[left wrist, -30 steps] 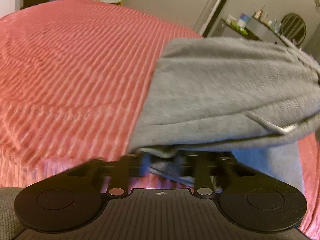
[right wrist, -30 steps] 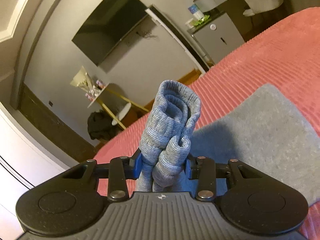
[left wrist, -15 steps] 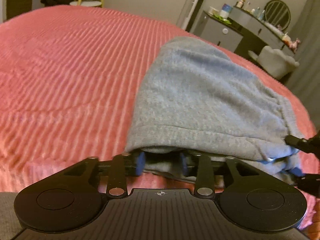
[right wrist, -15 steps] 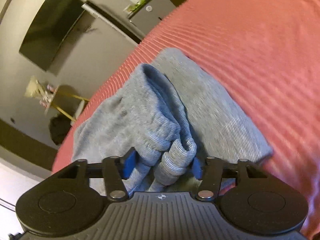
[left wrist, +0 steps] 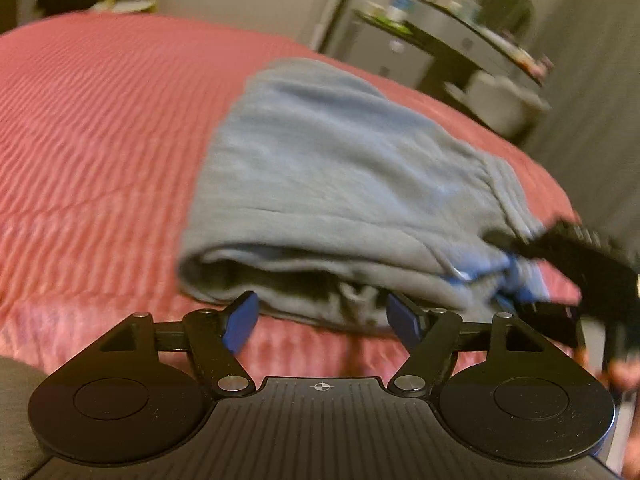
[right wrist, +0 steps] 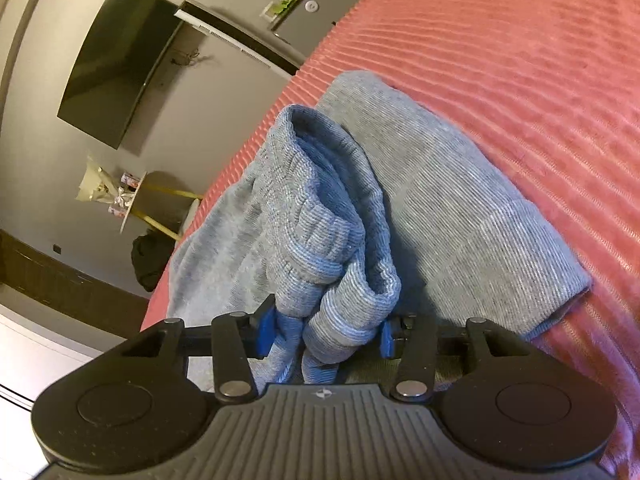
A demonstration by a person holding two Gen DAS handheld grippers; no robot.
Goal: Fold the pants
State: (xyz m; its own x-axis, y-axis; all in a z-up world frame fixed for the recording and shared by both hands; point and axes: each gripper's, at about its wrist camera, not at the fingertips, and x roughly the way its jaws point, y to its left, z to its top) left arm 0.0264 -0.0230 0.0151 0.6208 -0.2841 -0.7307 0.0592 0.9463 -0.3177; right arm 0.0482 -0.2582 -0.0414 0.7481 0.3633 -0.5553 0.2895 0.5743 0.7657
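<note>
Grey sweatpants (left wrist: 340, 168) lie folded on a red ribbed bedspread (left wrist: 100, 140). My left gripper (left wrist: 322, 318) sits at the near folded edge. Its jaws are opening, and the blue pads stand wide and clear of the cloth just ahead. At the pile's right corner my right gripper (left wrist: 520, 280) shows as blurred black fingers. In the right wrist view the pants' ribbed end (right wrist: 320, 220) is bunched upright over the flat grey layer (right wrist: 460, 220). My right gripper (right wrist: 326, 334) is closing, with both pads against that bunch.
The bedspread (right wrist: 540, 60) stretches wide around the pile. A dark TV (right wrist: 120, 68) hangs on the wall above a small round table with flowers (right wrist: 124, 200). A dresser (left wrist: 460, 40) and a pale chair (left wrist: 500, 100) stand beyond the bed. A hand (left wrist: 624, 372) shows at the right edge.
My left gripper has let go of the pants' edge and opened wide. My right gripper came down with the ribbed end onto the pile, loosened, then narrowed again on it.
</note>
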